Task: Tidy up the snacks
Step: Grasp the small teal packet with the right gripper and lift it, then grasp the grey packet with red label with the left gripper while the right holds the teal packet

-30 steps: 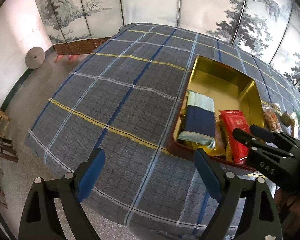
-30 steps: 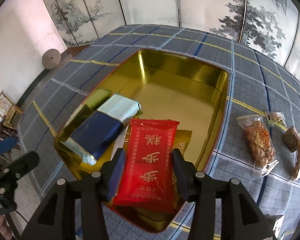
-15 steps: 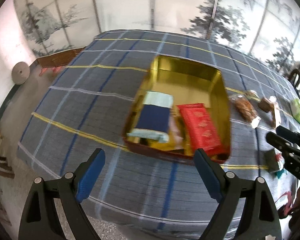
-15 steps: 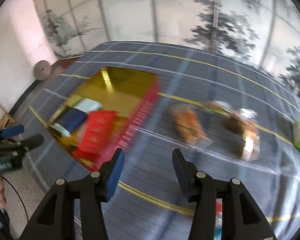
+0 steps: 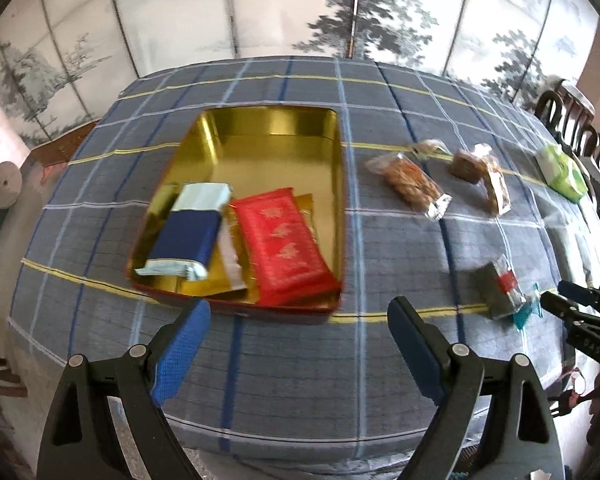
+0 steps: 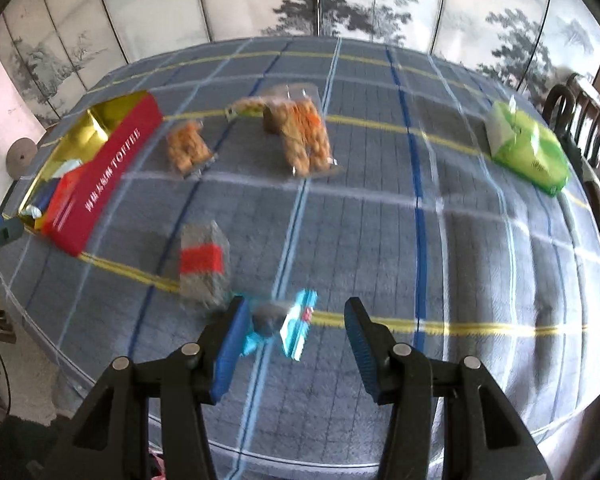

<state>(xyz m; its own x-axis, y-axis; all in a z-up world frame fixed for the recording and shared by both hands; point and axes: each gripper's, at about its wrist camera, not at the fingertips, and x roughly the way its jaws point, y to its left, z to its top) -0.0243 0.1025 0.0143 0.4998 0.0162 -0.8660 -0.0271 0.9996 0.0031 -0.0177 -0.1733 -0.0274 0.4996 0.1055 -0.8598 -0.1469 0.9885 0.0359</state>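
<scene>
Nearest the right gripper: jaws parted and empty, hanging above the blue-wrapped snack at the near edge of the plaid tablecloth. Between the pads in the picture, yet no pad pressing on it. Risk here — a thin, crinkly wrapper, blurred in this view, easily skidding on the cloth or being pinched by one corner only and then flopping loose on the way over.

Just beyond and to the left of that snack, toward the gold tin: the grey packet with a red band. Close enough to be nudged or caught by the left pad during a descent on the blue one — two packets dragged together, or one knocked off the near table edge.

Left gripper: spread wide, holding nothing, poised over the cloth just short of the tin's near wall. Possible trouble there is a bump against the red side wall, shifting the tin under whatever comes next.

Inside the tin, at its near end: the navy and pale packet and the red packet lying side by side, partly over a gold wrapper. Far end bare. Danger of piling on the crowded near end, so that a new packet rides up on the red one and slips over the rim.

Right of the tin, further back: two clear bags of orange snacks, well apart from the far green bag — a long reach, with the chair backs close by.
</scene>
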